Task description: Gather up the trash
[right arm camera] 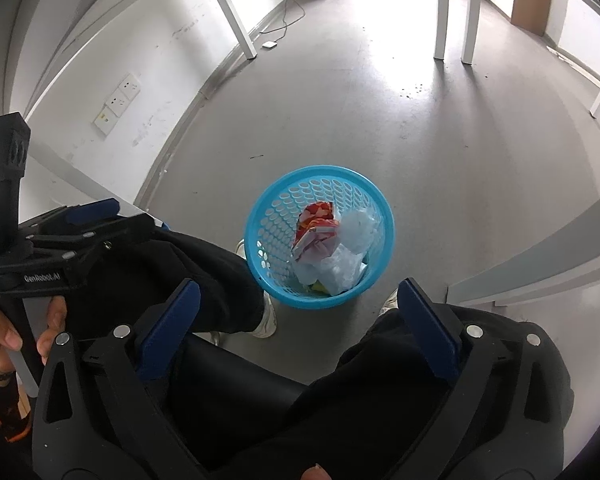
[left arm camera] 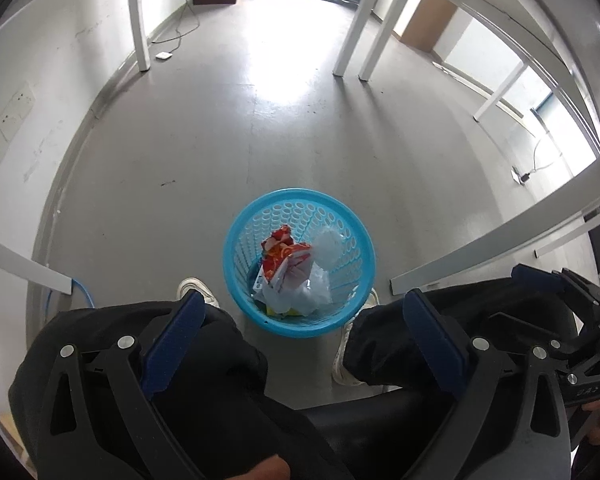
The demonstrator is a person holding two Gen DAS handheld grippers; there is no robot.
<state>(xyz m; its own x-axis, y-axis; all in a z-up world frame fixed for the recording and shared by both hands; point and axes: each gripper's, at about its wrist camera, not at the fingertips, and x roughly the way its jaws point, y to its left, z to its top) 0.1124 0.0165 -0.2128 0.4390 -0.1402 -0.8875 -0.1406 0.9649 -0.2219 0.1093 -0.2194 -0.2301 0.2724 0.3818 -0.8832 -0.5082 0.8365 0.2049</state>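
Observation:
A round blue mesh basket (left arm camera: 300,193) (right arm camera: 320,171) stands on the grey floor between a seated person's white shoes. Inside lie a red and orange snack wrapper (left arm camera: 284,254) (right arm camera: 315,225), a crumpled white plastic bag (left arm camera: 314,294) (right arm camera: 342,268) and a clear plastic piece (left arm camera: 329,246) (right arm camera: 358,222). My left gripper (left arm camera: 303,300) hangs above the basket, open wide, with nothing between its blue pads (left arm camera: 180,340). My right gripper (right arm camera: 299,285) is also above the basket and open, its pads (right arm camera: 430,324) bare.
The person's legs in black trousers (left arm camera: 204,364) (right arm camera: 400,384) fill the lower part of both views, over a black seat (right arm camera: 236,380). White table legs (left arm camera: 138,16) (right arm camera: 442,8) stand farther off. A white wall (right arm camera: 112,64) with sockets runs along the left. A cable and adapter (left arm camera: 163,55) lie on the floor.

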